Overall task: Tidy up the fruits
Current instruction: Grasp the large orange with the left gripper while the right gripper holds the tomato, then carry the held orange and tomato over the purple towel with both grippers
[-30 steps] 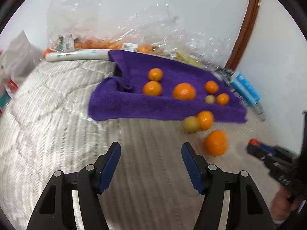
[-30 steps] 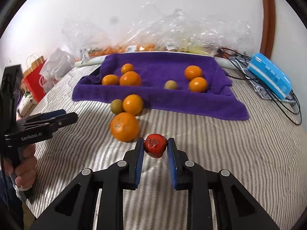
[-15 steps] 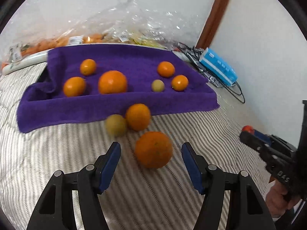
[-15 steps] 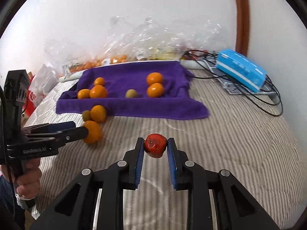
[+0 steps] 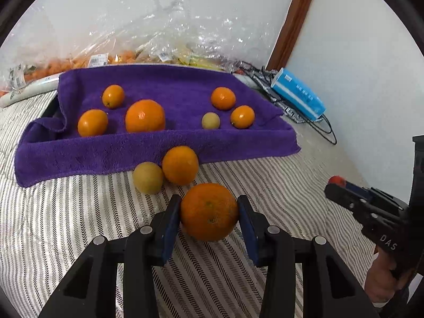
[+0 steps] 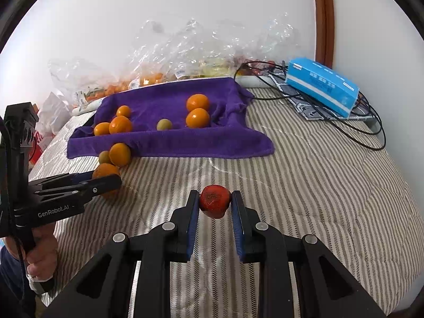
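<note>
I see the bed first, its striped cover filling both views. On it, toward the wall, lies the purple towel, with clear plastic bags heaped behind it and a blue box on cables to its right. Six fruits sit on the towel; the biggest there is an orange.

On the bare cover just in front of the towel's near edge, a mid-sized orange touches a yellow-green fruit.

My left hand-held gripper brackets the large orange lying on the cover just in front of that pair; both blue pads look pressed to its sides, so I read it as pinching the fruit.

My right hand-held gripper is well apart from the towel, above the open cover, and pinches the small red fruit at its fingertips, clear of the bed.
</note>
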Demonstrator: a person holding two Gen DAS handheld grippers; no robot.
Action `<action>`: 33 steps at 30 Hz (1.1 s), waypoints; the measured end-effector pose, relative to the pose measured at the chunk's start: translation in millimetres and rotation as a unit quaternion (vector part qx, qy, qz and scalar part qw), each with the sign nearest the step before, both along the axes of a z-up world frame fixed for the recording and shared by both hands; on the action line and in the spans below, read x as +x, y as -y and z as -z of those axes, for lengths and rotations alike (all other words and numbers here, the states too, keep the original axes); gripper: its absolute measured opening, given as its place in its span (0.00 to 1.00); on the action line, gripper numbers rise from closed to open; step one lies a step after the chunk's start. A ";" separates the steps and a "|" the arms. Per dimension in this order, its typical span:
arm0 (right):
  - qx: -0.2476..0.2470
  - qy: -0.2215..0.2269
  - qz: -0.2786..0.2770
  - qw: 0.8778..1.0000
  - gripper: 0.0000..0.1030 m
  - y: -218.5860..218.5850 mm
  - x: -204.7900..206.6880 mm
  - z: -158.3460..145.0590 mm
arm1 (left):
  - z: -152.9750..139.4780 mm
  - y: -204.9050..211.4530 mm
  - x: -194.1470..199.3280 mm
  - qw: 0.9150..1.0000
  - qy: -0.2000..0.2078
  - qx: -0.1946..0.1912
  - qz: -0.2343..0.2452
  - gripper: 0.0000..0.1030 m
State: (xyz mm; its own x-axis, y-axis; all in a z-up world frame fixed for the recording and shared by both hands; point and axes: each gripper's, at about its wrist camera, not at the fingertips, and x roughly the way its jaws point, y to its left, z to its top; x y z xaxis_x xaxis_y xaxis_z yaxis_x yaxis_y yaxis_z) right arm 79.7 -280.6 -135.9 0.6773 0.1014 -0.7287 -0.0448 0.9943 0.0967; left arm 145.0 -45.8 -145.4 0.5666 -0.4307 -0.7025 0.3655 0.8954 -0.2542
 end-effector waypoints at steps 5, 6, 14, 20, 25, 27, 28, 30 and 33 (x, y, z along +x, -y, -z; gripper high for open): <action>0.003 0.000 -0.003 1.000 0.23 -9.1 1.5 -0.5 | -4.9 -5.6 0.3 1.000 0.006 -0.020 -0.009 0.39; 0.001 0.000 -0.003 1.000 0.23 -11.3 1.1 -1.0 | -5.6 -7.3 0.6 1.000 0.006 -0.025 -0.012 0.39; -0.003 0.003 -0.006 1.000 0.23 -23.5 -2.1 -6.0 | -12.4 -16.2 -2.3 0.999 0.018 -0.044 -0.026 0.39; -0.005 0.006 -0.009 1.000 0.23 -27.1 -6.3 -12.1 | -13.3 -17.8 -2.3 0.998 0.021 -0.043 -0.033 0.39; -0.001 0.010 -0.002 1.000 0.23 -26.0 -8.3 -14.0 | -16.0 -21.8 -4.3 0.998 0.028 -0.051 -0.040 0.39; 0.003 0.007 -0.002 1.000 0.23 -26.1 -8.1 -14.0 | -15.7 -22.9 -4.6 0.997 0.028 -0.049 -0.045 0.39; 0.003 0.007 -0.003 1.000 0.23 -26.5 -8.0 -14.3 | -15.5 -23.2 -4.6 0.997 0.028 -0.048 -0.046 0.39; 0.000 0.009 -0.003 1.000 0.23 -27.6 -8.7 -15.4 | -16.2 -23.9 -4.7 0.997 0.030 -0.050 -0.048 0.39; 0.001 0.009 -0.004 1.000 0.23 -28.4 -10.0 -16.0 | -17.0 -24.3 -4.9 0.997 0.031 -0.050 -0.050 0.39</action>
